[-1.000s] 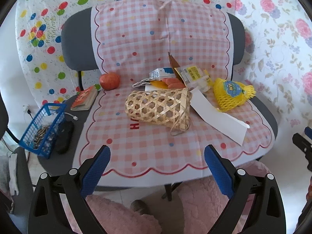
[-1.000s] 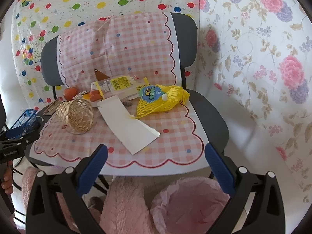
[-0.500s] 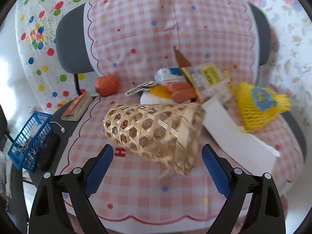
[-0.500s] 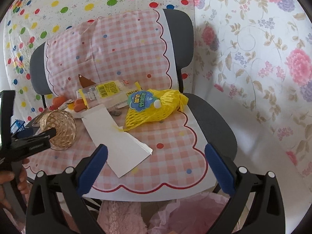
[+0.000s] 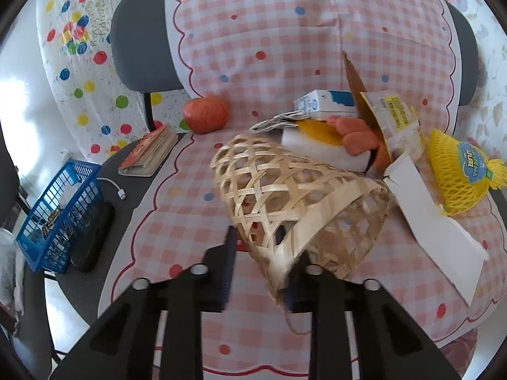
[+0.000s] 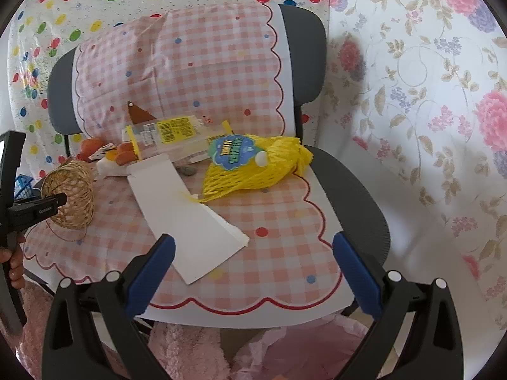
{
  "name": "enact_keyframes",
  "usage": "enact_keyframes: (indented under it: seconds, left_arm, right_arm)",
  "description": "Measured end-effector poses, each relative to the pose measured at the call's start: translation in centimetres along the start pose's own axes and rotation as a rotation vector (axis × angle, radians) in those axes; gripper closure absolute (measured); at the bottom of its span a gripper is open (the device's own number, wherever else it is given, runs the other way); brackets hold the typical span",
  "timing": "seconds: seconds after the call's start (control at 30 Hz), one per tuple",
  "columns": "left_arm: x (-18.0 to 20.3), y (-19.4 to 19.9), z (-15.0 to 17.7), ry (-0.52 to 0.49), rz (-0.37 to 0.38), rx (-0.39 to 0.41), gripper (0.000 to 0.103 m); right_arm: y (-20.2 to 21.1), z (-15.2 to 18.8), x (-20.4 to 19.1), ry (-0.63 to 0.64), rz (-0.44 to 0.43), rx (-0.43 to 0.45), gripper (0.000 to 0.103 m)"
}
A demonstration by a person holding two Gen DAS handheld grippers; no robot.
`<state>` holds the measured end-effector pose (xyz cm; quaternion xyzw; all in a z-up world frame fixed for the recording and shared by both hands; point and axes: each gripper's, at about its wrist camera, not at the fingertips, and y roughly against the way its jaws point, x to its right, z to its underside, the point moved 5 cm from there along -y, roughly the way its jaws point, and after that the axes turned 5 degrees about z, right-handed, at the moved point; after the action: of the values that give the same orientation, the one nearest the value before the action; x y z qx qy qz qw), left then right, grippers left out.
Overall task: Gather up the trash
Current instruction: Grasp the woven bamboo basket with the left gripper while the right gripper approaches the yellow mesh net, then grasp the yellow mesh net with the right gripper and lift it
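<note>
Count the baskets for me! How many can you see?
2. The woven bamboo basket lies on its side in the middle of the checked chair cover. The blue plastic basket sits left of it, off the cover. Others may be hidden.

We found open checked cloth [image 6: 279, 247] in front of the yellow net bag [image 6: 253, 171]; the white card [image 6: 187, 218] and woven basket [image 5: 298, 199] blocked the middle, wrappers [image 5: 393, 120] crowding the chair back [image 6: 304, 63]
</note>
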<state>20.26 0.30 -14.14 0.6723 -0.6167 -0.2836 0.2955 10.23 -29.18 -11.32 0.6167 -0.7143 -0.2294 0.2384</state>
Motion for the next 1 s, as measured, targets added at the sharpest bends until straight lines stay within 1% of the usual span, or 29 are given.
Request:
enact_keyframes:
  seconds: [0.03,0.07,0.1,0.13,0.17,0.27,0.3,0.37,0.43,0.5,0.53,0.57,0.6,0.7,0.73,0.77,0.8,0.83,0.87,0.9,0.93,1.0]
  left_arm:
    - [-0.5,0.1,0.1,0.005,0.005,0.008,0.092]
    - [-1.0,0.2,0.2,0.011,0.010,0.014,0.097]
    - [-1.4,0.6,0.3,0.022,0.028,0.028,0.097]
    - [-1.9,1.3,0.4,0.037,0.071,0.046,0.097]
    - [-2.2,2.0,0.4,0.046,0.092,0.058,0.098]
    - [-2.6,4.3,0.3,0.070,0.176,0.100,0.098]
    - [-2.6,5.3,0.2,0.071,0.203,0.122,0.098]
    - [-2.3,6.5,-0.2,0.057,0.226,0.160,0.098]
    - [-1.8,7.6,-0.8,0.042,0.243,0.196,0.098]
    - [-1.3,8.1,-1.2,0.035,0.266,0.212,0.098]
    - [-1.0,8.2,-1.3,0.032,0.278,0.218,0.098]
    - [-0.7,8.2,-1.5,0.026,0.284,0.220,0.098]
    - [-0.4,8.1,-1.6,0.017,0.286,0.222,0.098]
    - [0.3,7.3,-2.0,-0.002,0.286,0.219,0.097]
    - [0.3,7.2,-1.9,-0.001,0.290,0.216,0.097]
    - [0.4,6.8,-2.2,-0.001,0.287,0.211,0.097]
    - [0.4,6.5,-2.5,-0.002,0.284,0.209,0.097]
    - [0.3,6.4,-2.7,-0.002,0.283,0.210,0.097]
    - [0.3,6.2,-3.1,-0.001,0.282,0.211,0.097]
    - [0.3,6.0,-3.6,0.001,0.280,0.213,0.097]
    - [0.3,5.8,-3.9,0.001,0.280,0.214,0.097]
    - [0.4,5.4,-4.8,0.005,0.278,0.218,0.097]
  right_arm:
    - [0.1,0.0,-0.1,0.005,-0.001,0.005,0.006]
    - [0.2,0.0,-0.2,0.009,0.001,0.007,0.006]
    - [0.3,0.0,-0.2,0.011,0.002,0.012,0.006]
    - [0.5,0.0,-0.2,0.008,0.000,0.014,0.006]
    - [0.6,0.0,-0.2,0.000,-0.002,0.017,0.006]
    - [0.5,0.0,-0.1,-0.019,-0.043,0.018,0.007]
    - [0.3,0.0,-0.1,-0.024,-0.050,0.011,0.014]
    - [-0.3,0.0,0.1,-0.041,-0.058,-0.006,0.025]
    - [-1.0,-0.1,0.2,-0.063,-0.066,-0.024,0.033]
    - [-1.5,-0.2,0.1,-0.071,-0.086,-0.037,0.052]
    - [-1.9,-0.3,0.1,-0.078,-0.083,-0.042,0.057]
    - [-2.1,-0.3,0.1,-0.085,-0.089,-0.046,0.068]
    - [-2.6,-0.5,0.0,-0.093,-0.108,-0.057,0.073]
    - [-4.2,-1.2,-0.1,-0.122,-0.154,-0.072,0.072]
    - [-4.8,-1.6,0.0,-0.142,-0.164,-0.074,0.066]
    - [-5.6,-2.1,0.3,-0.173,-0.163,-0.084,0.050]
    - [-6.2,-2.5,0.6,-0.201,-0.167,-0.091,0.045]
    - [-6.8,-3.0,1.1,-0.229,-0.169,-0.093,0.042]
    - [-7.3,-3.3,1.4,-0.244,-0.163,-0.093,0.033]
    - [-7.9,-3.8,1.9,-0.263,-0.149,-0.091,0.026]
    - [-8.6,-4.4,2.3,-0.280,-0.143,-0.085,0.025]
    - [-10.1,-5.4,3.0,-0.319,-0.144,-0.090,0.017]
